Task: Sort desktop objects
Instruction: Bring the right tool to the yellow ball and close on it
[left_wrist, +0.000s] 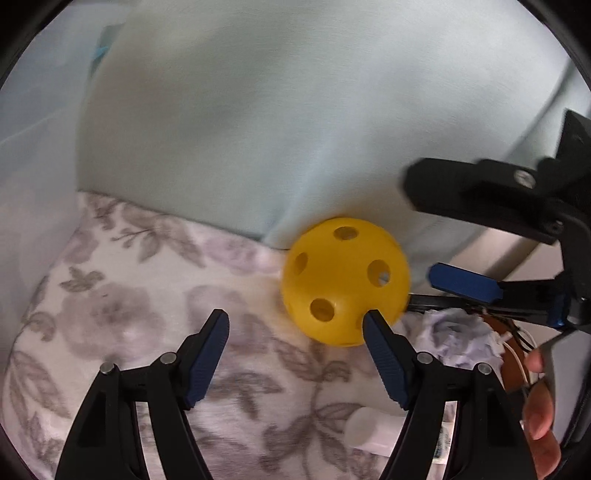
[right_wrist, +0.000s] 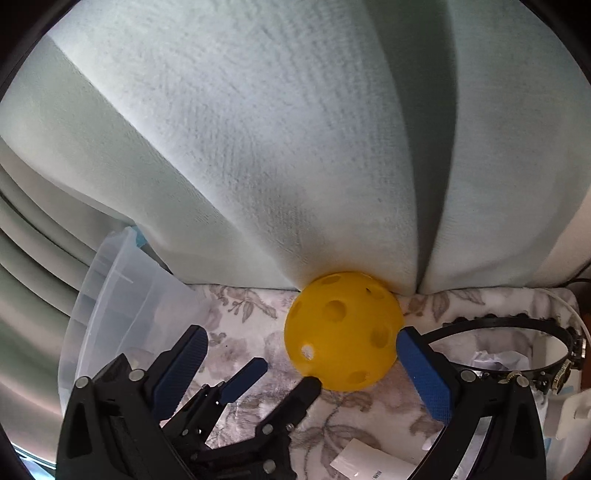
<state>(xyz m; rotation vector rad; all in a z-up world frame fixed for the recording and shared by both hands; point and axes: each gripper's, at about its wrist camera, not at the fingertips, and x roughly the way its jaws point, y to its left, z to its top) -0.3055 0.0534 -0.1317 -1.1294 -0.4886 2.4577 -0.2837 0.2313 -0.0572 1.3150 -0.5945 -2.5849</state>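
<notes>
A yellow perforated plastic ball (left_wrist: 345, 281) rests on the floral cloth against a pale green curtain; it also shows in the right wrist view (right_wrist: 343, 330). My left gripper (left_wrist: 295, 325) is open, its right fingertip (left_wrist: 373, 319) at the ball's lower edge, the ball lying to the right of the gap. My right gripper (right_wrist: 301, 345) is open, with the ball between its fingers, close to the right pad (right_wrist: 413, 350). The right gripper shows in the left wrist view (left_wrist: 436, 236), and the left gripper in the right wrist view (right_wrist: 286, 374).
A clear plastic bin (right_wrist: 122, 314) stands at the left by the curtain (right_wrist: 277, 147). A black studded headband (right_wrist: 535, 343), crumpled paper (left_wrist: 461, 339) and a white tube (left_wrist: 369, 428) lie on the floral cloth (left_wrist: 147, 314) to the right.
</notes>
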